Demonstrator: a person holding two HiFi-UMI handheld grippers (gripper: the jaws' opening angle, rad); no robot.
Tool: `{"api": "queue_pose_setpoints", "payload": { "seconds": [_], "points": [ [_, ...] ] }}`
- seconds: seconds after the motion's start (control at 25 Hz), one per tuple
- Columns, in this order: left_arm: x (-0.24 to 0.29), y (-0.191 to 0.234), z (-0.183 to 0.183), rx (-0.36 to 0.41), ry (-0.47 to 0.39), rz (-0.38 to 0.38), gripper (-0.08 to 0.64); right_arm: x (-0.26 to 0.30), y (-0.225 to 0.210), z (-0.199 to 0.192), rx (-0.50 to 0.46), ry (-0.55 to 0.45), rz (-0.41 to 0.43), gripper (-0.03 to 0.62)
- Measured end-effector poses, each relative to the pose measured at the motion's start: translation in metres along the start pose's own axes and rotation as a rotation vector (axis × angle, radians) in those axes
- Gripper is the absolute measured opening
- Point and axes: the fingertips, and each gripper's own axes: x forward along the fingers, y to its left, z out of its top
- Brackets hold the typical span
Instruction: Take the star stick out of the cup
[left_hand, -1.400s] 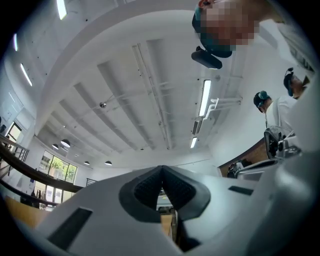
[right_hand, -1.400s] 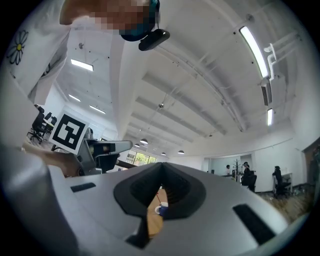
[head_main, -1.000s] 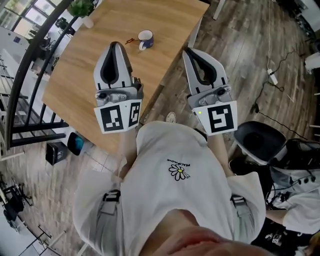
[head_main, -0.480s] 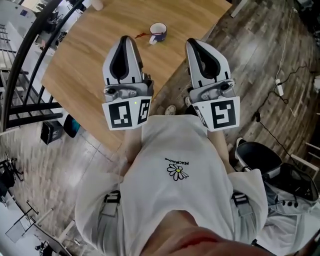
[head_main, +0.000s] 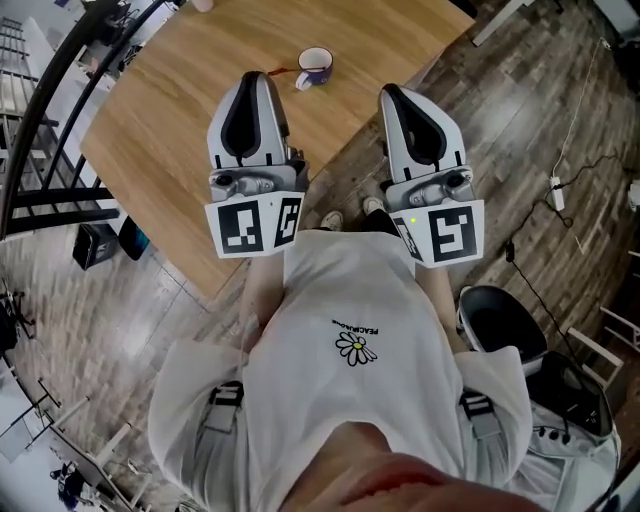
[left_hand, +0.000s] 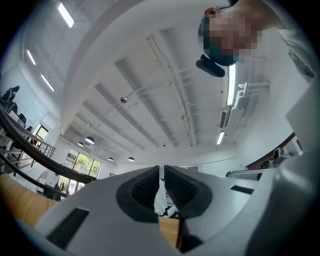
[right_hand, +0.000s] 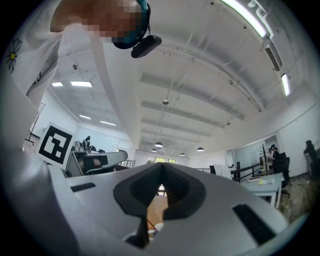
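Observation:
A white cup (head_main: 314, 67) with a dark pattern stands on the wooden table (head_main: 170, 130) at the far side. A thin reddish star stick (head_main: 283, 72) pokes out of the cup to the left. My left gripper (head_main: 255, 78) hovers over the table, its tips short of the cup. Its jaws are opening to a thin slit in the left gripper view (left_hand: 161, 170), with nothing between them. My right gripper (head_main: 392, 92) hangs past the table's right edge, over the floor. Its tips meet (right_hand: 162, 165) and it holds nothing.
A black railing (head_main: 40, 110) runs along the table's left side. A black round seat (head_main: 500, 325) stands on the plank floor at right, and a cable with a plug (head_main: 556, 185) lies beyond it. The person's shoes (head_main: 330, 220) show by the table's near edge.
The head view has swung, so the table and cup sit more centred. Both grippers stay side by side, and the cup now lies just beyond the left gripper's tips.

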Motion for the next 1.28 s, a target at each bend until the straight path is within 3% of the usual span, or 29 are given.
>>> {"api": "queue_pose_setpoints", "payload": {
  "seconds": [0.12,0.28,0.44,0.6,0.76,1.0,1.28],
  "points": [
    [0.007,0.003,-0.014,-0.031,0.035,0.002,0.066,-0.004,-0.004,-0.004,0.005,0.003,0.01,0.008],
    [0.019,0.012,-0.036,-0.05,0.079,0.019,0.211,-0.004,-0.011,-0.008,-0.016,0.021,0.014,0.008],
    [0.02,0.018,-0.073,-0.101,0.118,0.058,0.285,-0.006,-0.024,-0.011,-0.014,0.03,0.006,0.008],
    [0.011,0.027,-0.114,-0.234,0.105,0.078,0.291,-0.01,-0.024,-0.016,-0.05,0.065,0.035,0.008],
    [0.01,0.046,-0.165,-0.226,0.219,0.11,0.295,-0.003,-0.02,-0.026,-0.052,0.086,0.048,0.008],
    [0.013,0.056,-0.243,-0.31,0.396,0.15,0.293,0.005,-0.02,-0.049,-0.029,0.148,0.06,0.008],
    [0.03,0.068,-0.287,-0.329,0.473,0.17,0.248,0.014,-0.019,-0.072,-0.011,0.212,0.083,0.008]
  ]
}}
